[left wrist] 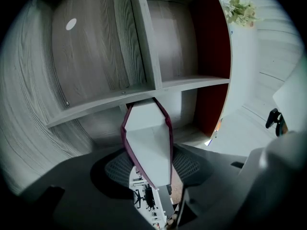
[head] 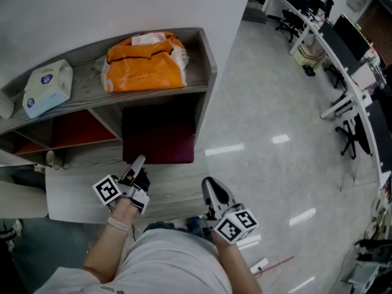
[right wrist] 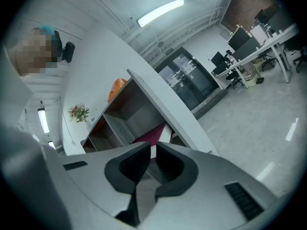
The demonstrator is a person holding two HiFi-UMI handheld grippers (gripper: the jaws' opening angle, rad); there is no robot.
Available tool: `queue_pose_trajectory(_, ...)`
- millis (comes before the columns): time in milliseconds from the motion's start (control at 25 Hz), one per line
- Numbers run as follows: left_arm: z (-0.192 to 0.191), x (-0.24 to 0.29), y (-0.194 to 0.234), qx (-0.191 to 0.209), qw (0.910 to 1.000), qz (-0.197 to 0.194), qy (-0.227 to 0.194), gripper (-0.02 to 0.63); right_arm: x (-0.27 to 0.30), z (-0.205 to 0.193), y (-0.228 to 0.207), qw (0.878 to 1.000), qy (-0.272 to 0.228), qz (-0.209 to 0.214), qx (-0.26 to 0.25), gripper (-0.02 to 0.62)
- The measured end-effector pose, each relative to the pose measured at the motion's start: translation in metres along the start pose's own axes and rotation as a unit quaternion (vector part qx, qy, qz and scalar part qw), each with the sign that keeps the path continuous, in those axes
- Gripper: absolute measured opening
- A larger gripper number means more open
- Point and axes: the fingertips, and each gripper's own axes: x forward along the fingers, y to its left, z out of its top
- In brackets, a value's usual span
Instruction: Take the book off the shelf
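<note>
A maroon-covered book (head: 158, 143) juts out of the lower right compartment of the grey wooden shelf (head: 205, 60). My left gripper (head: 137, 162) reaches to the book's near left corner. In the left gripper view the book (left wrist: 148, 143) shows its white page edge, and the left gripper (left wrist: 152, 163) is shut on it with a pad against each cover. My right gripper (head: 210, 185) hangs lower and to the right, away from the shelf, shut with nothing held. In the right gripper view its tips (right wrist: 152, 147) stand almost together, and the book (right wrist: 149, 139) shows beyond them.
An orange bag (head: 146, 63) and a blue-and-white tissue pack (head: 48, 86) lie on the shelf top. A vase of flowers (left wrist: 240, 8) stands past the shelf's end. Desks with monitors and chairs (head: 331, 35) line the far right across glossy floor (head: 275, 139).
</note>
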Motion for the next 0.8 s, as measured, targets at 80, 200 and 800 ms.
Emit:
queue_pose_trajectory(80, -0.001, -0.009, -0.004, 0.001, 1.0000, -0.006, -0.002, 0.252, 0.004, 0.003, 0.003, 1.000, -0.004, 0.007, -0.007, 0.021)
queue_pose_trajectory(200, -0.002, -0.023, -0.010, 0.011, 0.9998, -0.014, -0.005, 0.247, 0.009, 0.012, 0.010, 0.999, -0.017, 0.014, -0.027, 0.021)
queue_pose_trajectory(800, -0.014, -0.122, 0.008, 0.042, 0.9980, 0.031, -0.037, 0.233, 0.053, -0.011, 0.042, 0.996, 0.028, 0.075, -0.042, 0.021)
